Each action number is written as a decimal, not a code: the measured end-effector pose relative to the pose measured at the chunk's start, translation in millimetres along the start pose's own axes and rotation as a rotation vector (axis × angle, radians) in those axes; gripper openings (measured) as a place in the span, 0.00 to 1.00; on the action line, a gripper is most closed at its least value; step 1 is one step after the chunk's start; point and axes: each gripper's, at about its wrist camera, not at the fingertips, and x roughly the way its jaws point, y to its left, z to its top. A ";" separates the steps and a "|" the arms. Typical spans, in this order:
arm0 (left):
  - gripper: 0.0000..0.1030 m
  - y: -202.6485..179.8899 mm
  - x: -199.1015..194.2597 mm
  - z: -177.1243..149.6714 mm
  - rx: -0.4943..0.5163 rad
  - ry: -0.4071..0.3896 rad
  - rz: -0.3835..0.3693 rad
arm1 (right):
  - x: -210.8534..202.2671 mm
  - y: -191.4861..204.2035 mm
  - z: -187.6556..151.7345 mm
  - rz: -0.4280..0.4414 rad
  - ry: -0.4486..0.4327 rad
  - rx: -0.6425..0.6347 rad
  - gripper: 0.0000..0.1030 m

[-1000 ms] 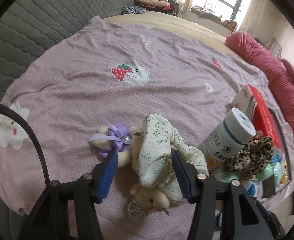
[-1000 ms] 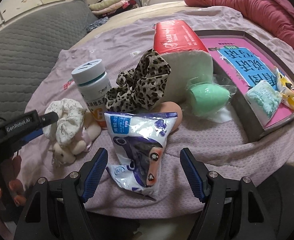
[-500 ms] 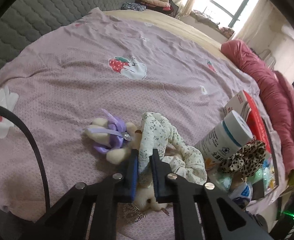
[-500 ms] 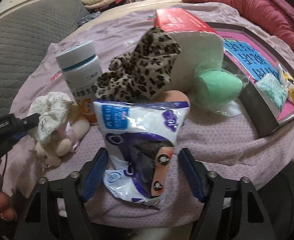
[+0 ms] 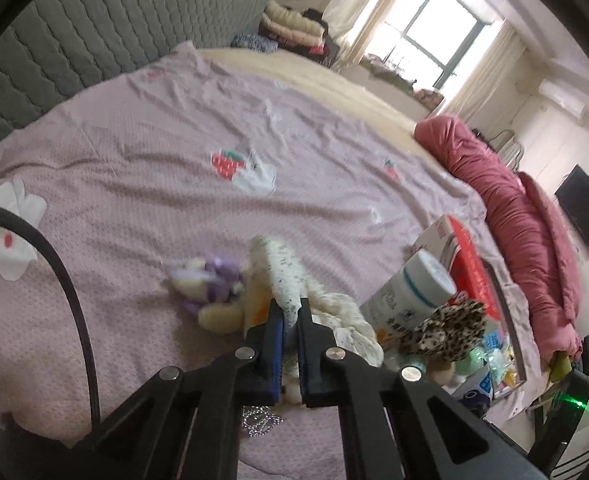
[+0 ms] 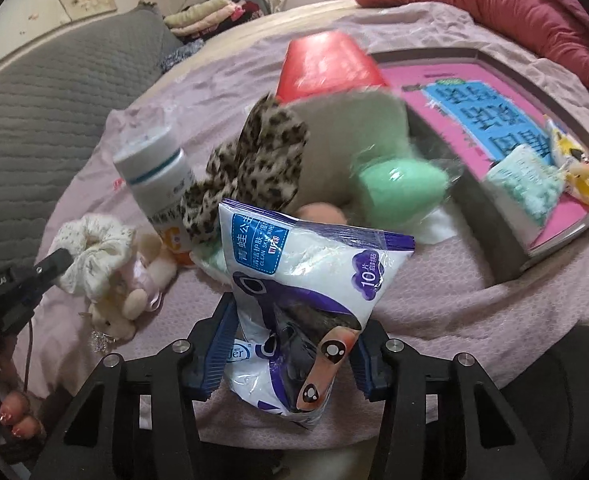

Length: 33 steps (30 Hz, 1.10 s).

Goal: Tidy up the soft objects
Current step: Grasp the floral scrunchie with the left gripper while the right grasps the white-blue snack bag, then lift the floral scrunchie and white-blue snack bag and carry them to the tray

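My left gripper [image 5: 290, 312] is shut on a white floral scrunchie [image 5: 282, 276] and lifts one end of it off a small plush bunny [image 5: 214, 292] on the pink bedspread. The scrunchie [image 6: 90, 248] and bunny [image 6: 122, 300] also show in the right wrist view, with the left gripper's tip at the scrunchie's left side. My right gripper [image 6: 286, 344] is shut on a blue-and-white wipes packet [image 6: 306, 300], which stands upright between its fingers. A leopard-print scrunchie [image 6: 254, 164] lies behind the packet, against a white pill bottle [image 6: 158, 176].
A red-topped tissue pack [image 6: 334, 80], a green sponge egg [image 6: 398, 188] and a grey tray [image 6: 482, 208] with a pink book and small packets lie right of the pile. A rolled red quilt [image 5: 526, 216] runs along the bed's far right. Open bedspread [image 5: 154, 152] stretches to the left.
My left gripper shut on the floral scrunchie and raised it. My right gripper moved forward and closed on the wipes packet, lifting it upright.
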 end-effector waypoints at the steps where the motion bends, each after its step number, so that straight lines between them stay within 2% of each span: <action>1: 0.06 0.0 -2.9 0.6 0.000 -0.012 -0.005 | -3.8 -1.4 -0.3 0.001 -0.010 0.000 0.50; 11: 0.05 -16.7 -25.3 2.2 0.044 -0.072 -0.079 | -25.6 -13.0 8.7 0.030 -0.082 0.018 0.50; 25: 0.05 -79.5 -68.3 -11.3 0.202 -0.142 -0.133 | -55.6 -10.2 20.2 0.065 -0.211 -0.032 0.50; 33: 0.05 -115.4 -81.2 -16.6 0.260 -0.146 -0.171 | -76.1 -25.7 30.6 0.060 -0.295 -0.022 0.50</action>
